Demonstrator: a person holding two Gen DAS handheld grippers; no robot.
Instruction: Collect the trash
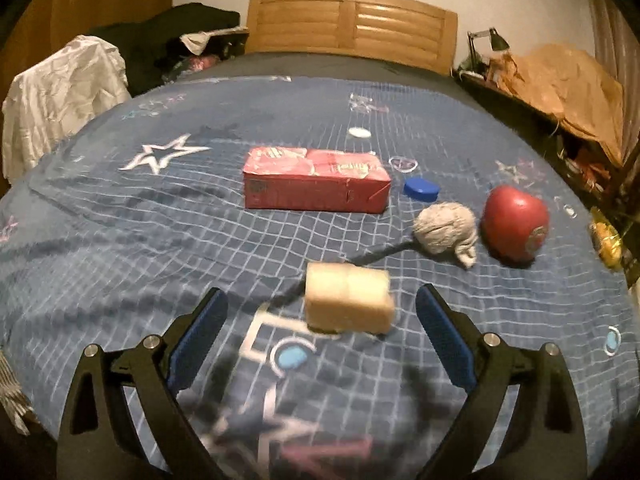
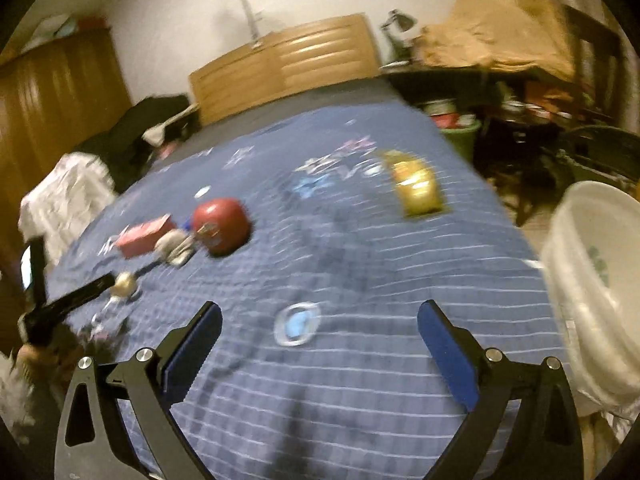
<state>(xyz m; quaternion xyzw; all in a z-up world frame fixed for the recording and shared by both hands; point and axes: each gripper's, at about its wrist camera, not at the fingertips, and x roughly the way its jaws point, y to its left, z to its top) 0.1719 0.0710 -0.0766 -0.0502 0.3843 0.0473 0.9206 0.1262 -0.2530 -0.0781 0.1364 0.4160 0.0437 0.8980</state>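
A blue quilted bedspread [image 1: 120,248] with a white grid and star prints is seen from both wrists. The left gripper [image 1: 322,314] is held wide open, nothing gripped; a pale foam-like block [image 1: 348,304] lies on the spread just ahead, between the blue ribbed pads [image 1: 200,336] but not pressed. Beyond it are a flat red carton [image 1: 316,180], a crumpled grey wad [image 1: 446,228], a round red waxy item [image 1: 514,222] and a blue cap [image 1: 422,189]. The right gripper [image 2: 320,326] is spread wide and empty; a shiny yellow wrapper [image 2: 416,184] lies ahead, well apart, and a white plastic bag [image 2: 596,280] is at the right edge.
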